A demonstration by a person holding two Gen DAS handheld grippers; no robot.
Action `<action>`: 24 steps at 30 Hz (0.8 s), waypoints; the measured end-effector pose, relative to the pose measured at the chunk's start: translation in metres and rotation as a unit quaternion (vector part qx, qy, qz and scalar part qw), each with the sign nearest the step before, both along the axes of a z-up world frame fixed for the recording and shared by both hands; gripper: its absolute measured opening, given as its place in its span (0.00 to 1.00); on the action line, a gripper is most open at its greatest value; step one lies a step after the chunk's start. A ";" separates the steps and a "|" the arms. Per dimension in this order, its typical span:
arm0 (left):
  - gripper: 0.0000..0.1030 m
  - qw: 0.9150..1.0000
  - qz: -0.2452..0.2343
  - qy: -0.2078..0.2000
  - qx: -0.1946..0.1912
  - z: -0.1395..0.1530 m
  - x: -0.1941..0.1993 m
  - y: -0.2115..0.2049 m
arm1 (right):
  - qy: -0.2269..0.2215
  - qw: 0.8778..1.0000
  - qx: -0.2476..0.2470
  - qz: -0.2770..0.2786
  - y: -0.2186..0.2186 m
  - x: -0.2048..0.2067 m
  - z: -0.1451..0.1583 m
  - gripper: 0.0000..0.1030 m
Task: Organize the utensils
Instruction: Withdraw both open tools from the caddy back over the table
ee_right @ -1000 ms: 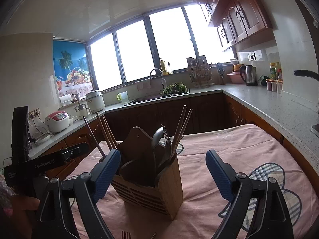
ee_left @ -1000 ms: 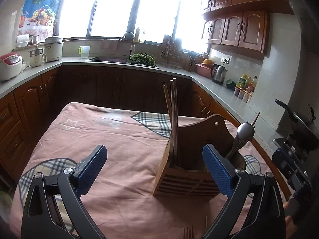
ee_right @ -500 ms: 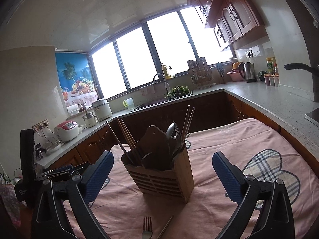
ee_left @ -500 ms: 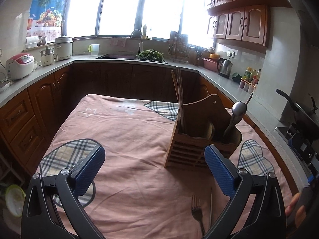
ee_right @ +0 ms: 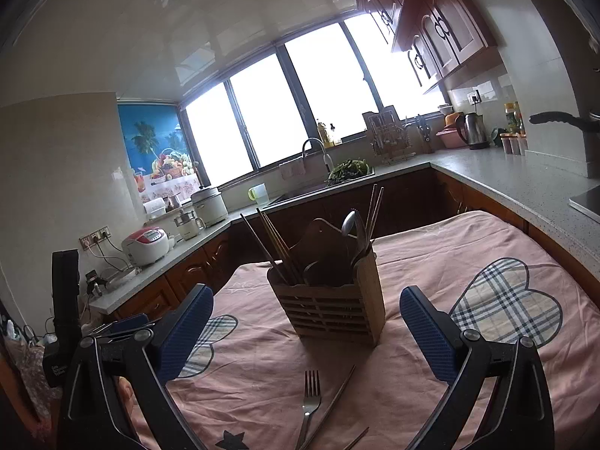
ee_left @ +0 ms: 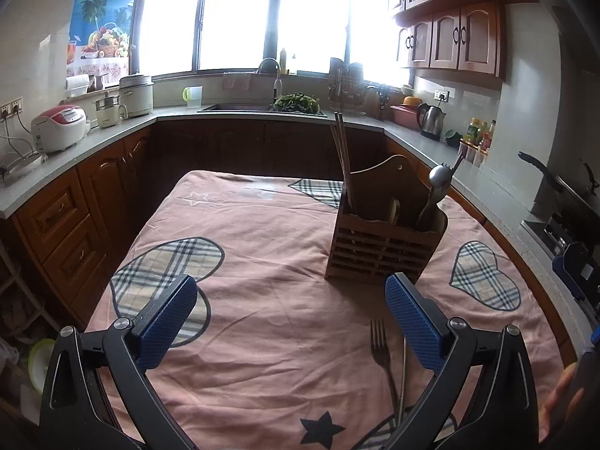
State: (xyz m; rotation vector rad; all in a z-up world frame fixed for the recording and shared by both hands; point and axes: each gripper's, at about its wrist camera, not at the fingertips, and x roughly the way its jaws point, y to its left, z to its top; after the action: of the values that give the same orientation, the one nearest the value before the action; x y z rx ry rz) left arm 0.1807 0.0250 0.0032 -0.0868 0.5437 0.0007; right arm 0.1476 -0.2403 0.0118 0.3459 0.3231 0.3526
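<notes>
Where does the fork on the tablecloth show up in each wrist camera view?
Left wrist: fork lies lower right, just left of the right blue pad.
Right wrist: fork lies bottom centre, tines pointing up toward the holder.
Shared landmark: the wooden utensil holder, standing beyond the fork in both.

A home kitchen.
Wooden cabinets (ee_left: 446,43) run above and below a grey U-shaped counter (ee_left: 112,135) with a sink (ee_left: 240,107) and tap under wide windows (ee_left: 270,15); a rice cooker (ee_left: 60,127), a kettle (ee_left: 431,120) and a dish rack (ee_right: 386,131) stand on it.
</notes>
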 end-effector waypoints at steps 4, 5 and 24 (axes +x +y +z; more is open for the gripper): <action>1.00 1.000 0.003 0.004 -0.004 -0.002 -0.019 0.003 | 0.000 1.000 0.008 0.005 -0.002 -0.017 -0.001 0.98; 1.00 1.000 0.004 0.004 -0.005 -0.003 -0.025 0.003 | -0.001 1.000 0.009 0.007 -0.002 -0.021 -0.002 0.98; 1.00 0.999 -0.011 -0.023 -0.041 -0.021 -0.138 0.009 | 0.016 0.999 -0.040 0.010 -0.006 -0.107 -0.019 1.00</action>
State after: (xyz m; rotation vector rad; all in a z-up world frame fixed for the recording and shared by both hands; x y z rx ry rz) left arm 0.0426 0.0343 -0.0177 -0.1615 0.4977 -0.0447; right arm 0.0405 -0.2460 -0.0069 0.2710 0.3713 0.3527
